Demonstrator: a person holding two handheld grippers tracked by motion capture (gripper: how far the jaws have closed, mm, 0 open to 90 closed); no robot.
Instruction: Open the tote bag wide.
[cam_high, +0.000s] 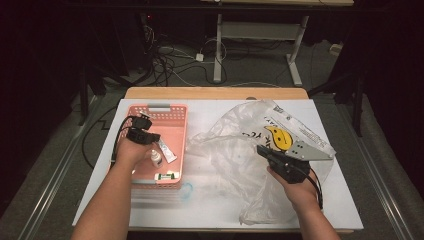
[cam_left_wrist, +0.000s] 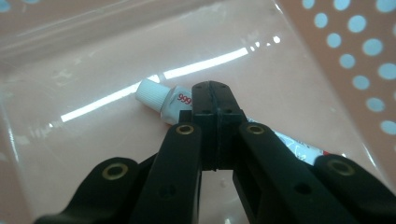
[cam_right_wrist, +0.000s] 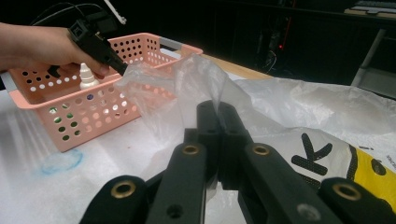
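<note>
Two grippers, both clenched. Table (cam_high: 220, 210) carries a big clear plastic bag (cam_high: 240, 150), spread flat beside the pink basket (cam_high: 177, 135), probably so items can move between them. Right gripper (cam_right_wrist: 217, 109) pinches a raised fold of the bag film, likely holding the mouth up. Left gripper (cam_left_wrist: 212, 93) is inside the basket, jaws closed flat with nothing between them, tip just over the white-capped tube (cam_left_wrist: 161, 100) lying on the basket floor, apparently poised to pick it. Small dropper bottle (cam_high: 156, 157) stands nearby in the basket.
</note>
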